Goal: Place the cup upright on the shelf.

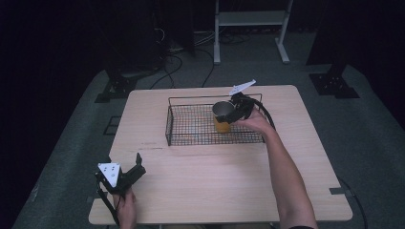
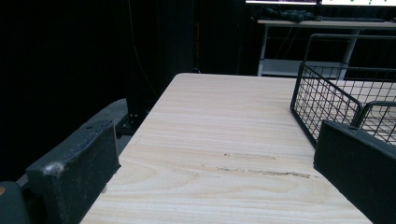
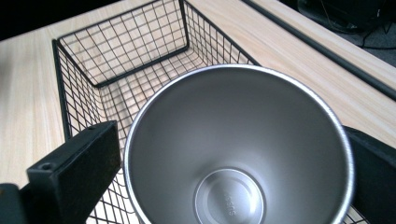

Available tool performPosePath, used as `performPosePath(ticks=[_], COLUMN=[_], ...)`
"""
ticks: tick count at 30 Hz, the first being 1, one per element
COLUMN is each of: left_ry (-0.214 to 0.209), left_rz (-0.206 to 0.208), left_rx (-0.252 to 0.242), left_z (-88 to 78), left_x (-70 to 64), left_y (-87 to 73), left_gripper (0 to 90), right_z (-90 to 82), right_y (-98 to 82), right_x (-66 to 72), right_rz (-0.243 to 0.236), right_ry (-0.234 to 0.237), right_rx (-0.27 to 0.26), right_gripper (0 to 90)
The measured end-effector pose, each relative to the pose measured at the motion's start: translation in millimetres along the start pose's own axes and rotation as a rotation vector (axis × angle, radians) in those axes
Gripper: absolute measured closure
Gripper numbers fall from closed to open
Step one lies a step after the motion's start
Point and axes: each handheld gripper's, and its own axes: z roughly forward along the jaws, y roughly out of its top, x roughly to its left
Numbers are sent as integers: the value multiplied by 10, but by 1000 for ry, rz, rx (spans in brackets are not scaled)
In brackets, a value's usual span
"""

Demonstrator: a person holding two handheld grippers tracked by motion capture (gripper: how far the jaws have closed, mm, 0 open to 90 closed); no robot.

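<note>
Steel cup interior (image 3: 238, 149) sits right under your right gripper's (image 3: 233, 154) camera, mouth up, one black jaw on each side of the wall and both touching it, so read that claw as pinching the cup. From above, the cup (image 1: 222, 109) hangs over the right part of the wire basket (image 1: 191, 141), with its orange lower half (image 1: 220, 126) down between the basket walls; I can't tell whether the base is on the mesh floor yet. My read: you're placing the cup in the basket. Lower straight down, keep the rim level, and don't release until you feel the base seat flat on the mesh. Then spread the jaws only enough to clear the wall and lift straight up so you don't tip it. Obstacles: the basket's far rail runs just beyond the claw, and its right-end rim is close under your wrist, so the cable (image 1: 267, 114) trailing behind the claw could snag the wire. No other items in the basket. Your left gripper (image 1: 125, 175) is well apart, near the table's (image 1: 215, 181) near-left corner, jaws spread with nothing between them, bare wood ahead and the basket's corner (image 2: 327, 98) off beyond its right jaw. Leave it parked there.
</note>
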Motion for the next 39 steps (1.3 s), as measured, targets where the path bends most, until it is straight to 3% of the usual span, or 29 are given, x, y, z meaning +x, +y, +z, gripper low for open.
performPosePath(ticks=[12, 32, 39], left_ry=[-2, 6, 5], left_rz=[-2, 6, 13], left_rx=[-1, -1, -2], left_z=[1, 8, 9], left_x=[2, -10, -20], left_y=[0, 1, 1], left_gripper=[0, 0, 0], right_z=[-122, -448, -594], right_y=[18, 72, -1], right_x=[-6, 41, 65], right_rz=[15, 20, 21], right_ry=[2, 16, 36], right_rx=[-21, -121, -150], right_gripper=[0, 0, 0])
